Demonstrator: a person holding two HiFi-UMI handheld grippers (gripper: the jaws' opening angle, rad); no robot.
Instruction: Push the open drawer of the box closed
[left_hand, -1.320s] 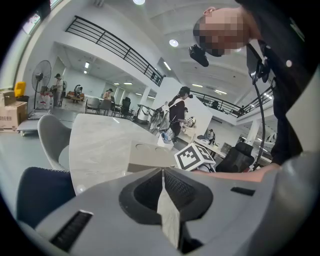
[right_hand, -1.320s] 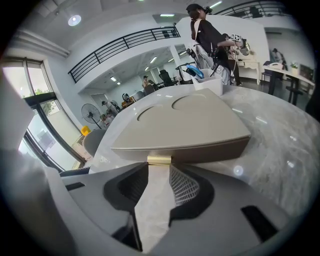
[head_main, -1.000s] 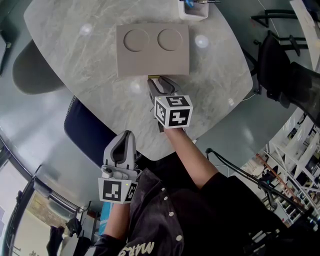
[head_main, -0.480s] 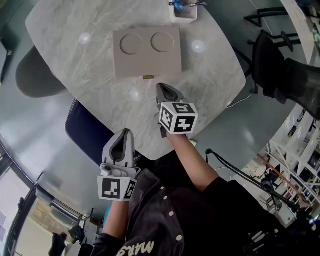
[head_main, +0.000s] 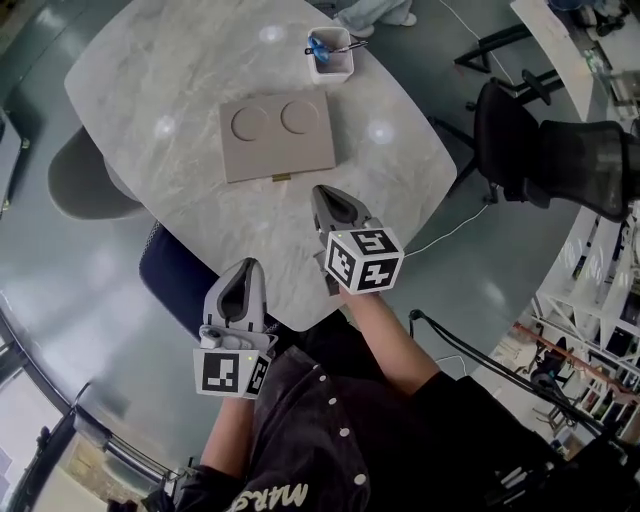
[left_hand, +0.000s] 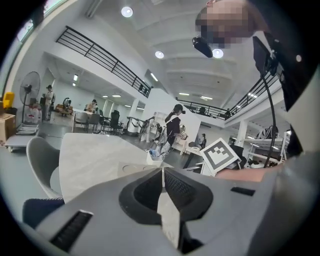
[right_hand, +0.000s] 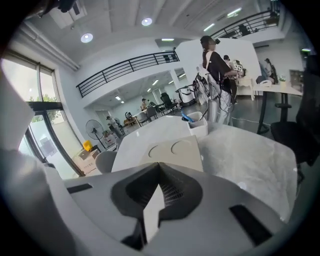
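A flat beige box (head_main: 277, 138) with two round recesses in its top lies on the marble table (head_main: 170, 80). Its drawer front sits flush with the box, and a small brass handle (head_main: 282, 178) shows on the near side. My right gripper (head_main: 321, 191) hangs shut and empty above the table, a little short of the handle and to its right. The right gripper view has the box (right_hand: 175, 150) beyond the closed tips (right_hand: 160, 165). My left gripper (head_main: 246, 266) is shut and empty off the table's near edge. In the left gripper view its closed tips (left_hand: 162, 170) point toward the table.
A white cup (head_main: 330, 56) holding blue items stands just behind the box. A dark blue chair (head_main: 178, 275) is tucked under the near edge, a grey chair (head_main: 85, 185) stands at the left and a black chair (head_main: 560, 150) at the right. People stand in the hall beyond.
My right gripper, open at the brass handle a second ago, has shut and pulled back and up from the box. The left gripper has risen a little.
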